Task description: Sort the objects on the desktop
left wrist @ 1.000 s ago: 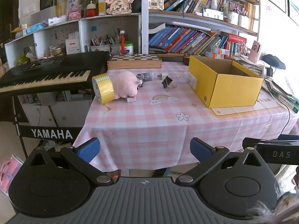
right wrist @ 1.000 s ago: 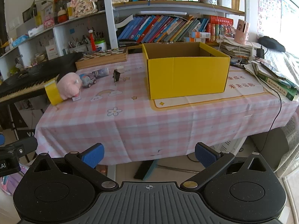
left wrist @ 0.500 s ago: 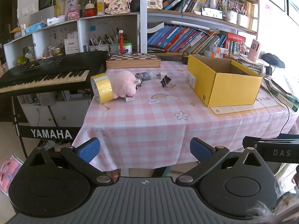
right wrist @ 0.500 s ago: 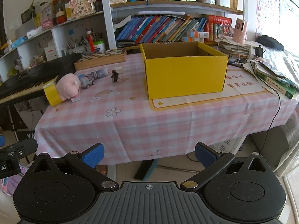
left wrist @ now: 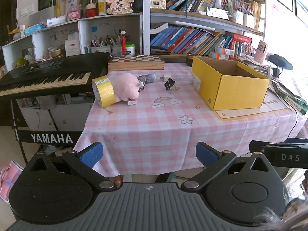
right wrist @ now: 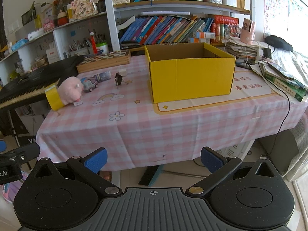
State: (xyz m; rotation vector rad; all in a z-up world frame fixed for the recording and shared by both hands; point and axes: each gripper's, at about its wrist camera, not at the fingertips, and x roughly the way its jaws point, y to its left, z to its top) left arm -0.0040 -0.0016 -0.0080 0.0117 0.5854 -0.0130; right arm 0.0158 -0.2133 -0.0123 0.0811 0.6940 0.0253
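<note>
Nothing had been picked up yet; this looked like the opening approach. The left gripper (left wrist: 149, 154) and the right gripper (right wrist: 153, 156) both hung short of the table's near edge, each with its blue-padded fingers spread wide and nothing between them.

The yellow cardboard box (left wrist: 229, 85) stood open on the pink checked tablecloth (left wrist: 154, 123), and from the right wrist view it appeared empty, though its floor was mostly hidden. All the loose items lay in a cluster well to the left of the box: a roll of yellow tape (left wrist: 103, 91) at the table's left edge, a pink plush toy (left wrist: 126, 87) touching the tape, a small toy car (right wrist: 89, 84) just behind the plush, a small white tag or eraser (left wrist: 132, 102) in front of it, and a black binder clip (left wrist: 169, 84) between the plush and the box.

The likely next move was for the left gripper to reach forward over the cloth to that cluster, close on one item and carry it right to the box.

Behind the box ran crowded bookshelves (right wrist: 173, 28); a folded chessboard (left wrist: 135, 62) lay on the table's far side left of the box, and a Yamaha keyboard (left wrist: 48, 77) stood beyond the tape.
</note>
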